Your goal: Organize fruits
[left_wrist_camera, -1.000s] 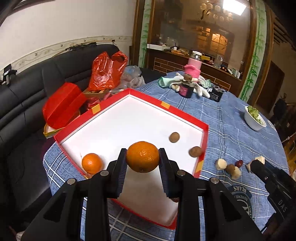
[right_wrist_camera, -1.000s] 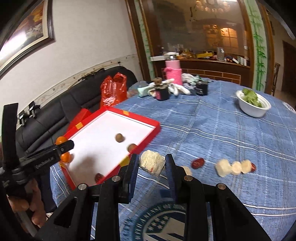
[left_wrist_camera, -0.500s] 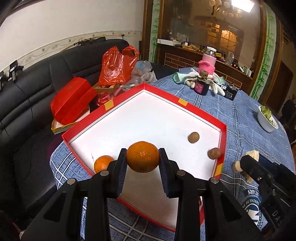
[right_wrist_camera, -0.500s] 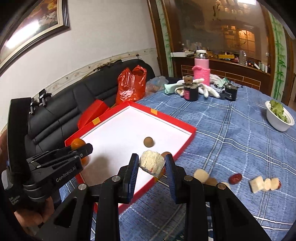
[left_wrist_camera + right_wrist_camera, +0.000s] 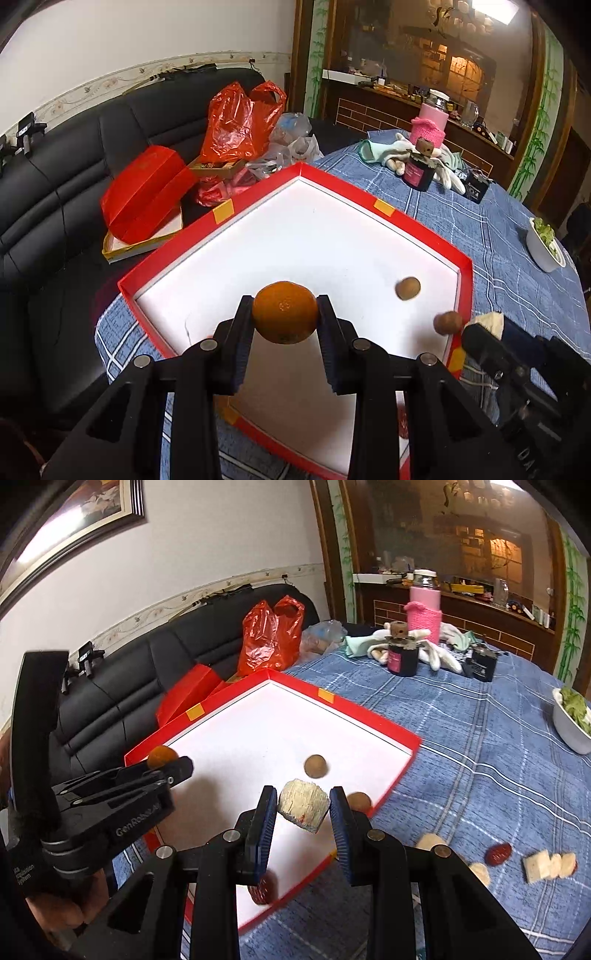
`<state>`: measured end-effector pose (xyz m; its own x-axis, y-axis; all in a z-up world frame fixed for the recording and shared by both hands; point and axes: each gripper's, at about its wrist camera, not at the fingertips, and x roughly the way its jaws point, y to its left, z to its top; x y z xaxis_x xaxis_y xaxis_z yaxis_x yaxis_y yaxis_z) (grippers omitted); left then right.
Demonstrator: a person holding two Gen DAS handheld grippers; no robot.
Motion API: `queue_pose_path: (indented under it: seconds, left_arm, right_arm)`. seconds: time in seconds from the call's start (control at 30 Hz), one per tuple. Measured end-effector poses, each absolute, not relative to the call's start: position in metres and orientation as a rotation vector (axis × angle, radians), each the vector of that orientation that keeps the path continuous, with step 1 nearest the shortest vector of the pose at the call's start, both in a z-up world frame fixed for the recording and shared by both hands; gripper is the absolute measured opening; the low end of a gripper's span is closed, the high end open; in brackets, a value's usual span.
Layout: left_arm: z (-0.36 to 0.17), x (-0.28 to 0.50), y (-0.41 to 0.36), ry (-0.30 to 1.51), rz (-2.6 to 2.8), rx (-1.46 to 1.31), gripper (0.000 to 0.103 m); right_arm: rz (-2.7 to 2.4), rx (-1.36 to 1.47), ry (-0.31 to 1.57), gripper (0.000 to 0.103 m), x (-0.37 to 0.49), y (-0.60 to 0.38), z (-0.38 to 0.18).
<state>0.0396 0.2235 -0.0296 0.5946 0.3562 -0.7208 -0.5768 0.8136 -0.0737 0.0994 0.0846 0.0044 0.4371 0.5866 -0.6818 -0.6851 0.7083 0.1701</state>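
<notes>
My left gripper is shut on an orange and holds it above the near left part of the red box with a white floor. Two small brown round fruits lie in the box at the right. My right gripper is shut on a pale fruit chunk above the box's near edge. The two brown fruits show just beyond it, and a red date lies in the box under my fingers. The left gripper with the orange shows at the left.
Pale fruit chunks and a red date lie on the blue checked tablecloth at the right. A white bowl of greens, a dark jar and a pink flask stand farther back. A black sofa with red bags is at the left.
Both grippers have moved left and forward over the box, each keeping its load. The second orange at the box's near left corner is now hidden behind my left fingers.
</notes>
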Motion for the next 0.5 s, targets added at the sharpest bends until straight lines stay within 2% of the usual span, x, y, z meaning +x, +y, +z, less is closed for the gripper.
queue_pose_path:
  seconds: [0.5]
  left_arm:
    - [-0.0304, 0.0389, 0.2303, 0.749, 0.558, -0.320, 0.031]
  right_arm:
    - [0.808, -0.151, 0.797, 0.029, 0.0936, 0.0953, -0.0001]
